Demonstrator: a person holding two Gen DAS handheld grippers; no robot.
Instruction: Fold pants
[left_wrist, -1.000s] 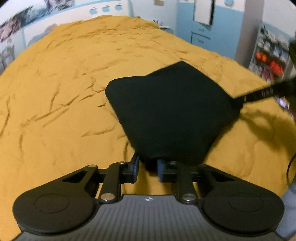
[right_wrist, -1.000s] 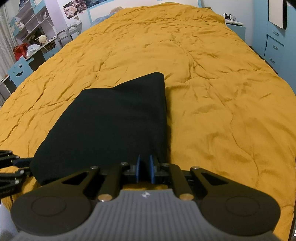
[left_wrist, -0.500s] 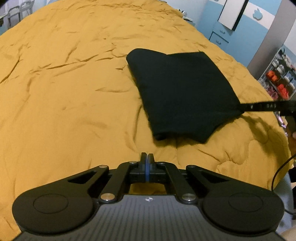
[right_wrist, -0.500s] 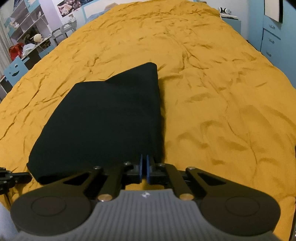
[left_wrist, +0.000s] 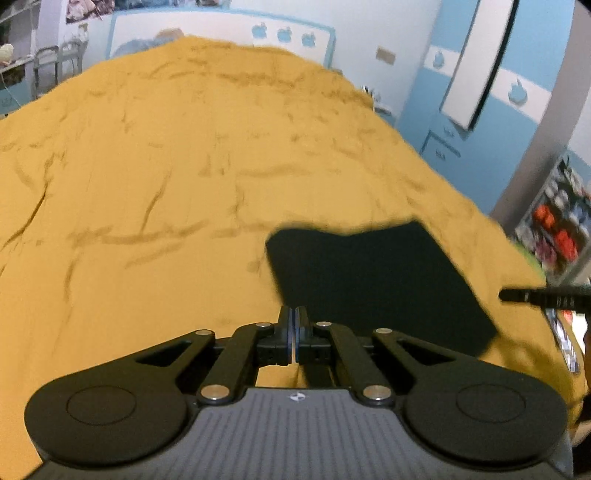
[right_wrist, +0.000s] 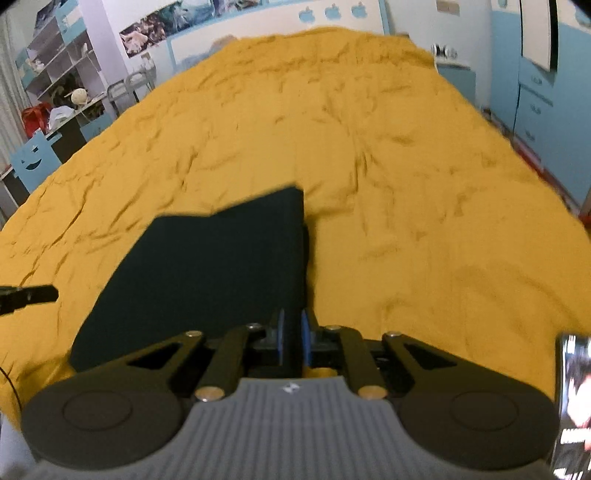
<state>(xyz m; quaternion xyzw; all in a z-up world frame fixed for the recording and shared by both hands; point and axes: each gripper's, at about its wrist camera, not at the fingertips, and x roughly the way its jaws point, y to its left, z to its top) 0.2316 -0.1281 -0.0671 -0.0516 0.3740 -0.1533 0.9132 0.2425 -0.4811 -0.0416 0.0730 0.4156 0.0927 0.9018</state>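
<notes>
The black pants (left_wrist: 376, 284) lie folded in a flat block on the mustard quilt (left_wrist: 147, 166). My left gripper (left_wrist: 293, 325) hovers just off their near left corner, shut with nothing between its pads. In the right wrist view the pants (right_wrist: 221, 277) spread left of my right gripper (right_wrist: 291, 332), whose jaws are opening. Its blue pads (right_wrist: 305, 332) stand a little apart over the near right edge, and the cloth lies flat, not pinched. Each view catches the other gripper's black fingers: the right one's (left_wrist: 535, 295) and the left one's (right_wrist: 29, 295).
The quilt covers the whole bed, with wrinkled bare cloth beyond and beside the pants. Blue drawers (right_wrist: 539, 110) stand past the right edge and a cluttered shelf (left_wrist: 554, 229) beside them. A blue chair (right_wrist: 33, 162) and shelves (right_wrist: 55, 62) stand left. A phone screen (right_wrist: 572, 398) shows at the lower right.
My left gripper let go of the pants' near corner, shut empty, and lifted back to the left. My right gripper rose slightly and its pads have parted. The pants have settled flat.
</notes>
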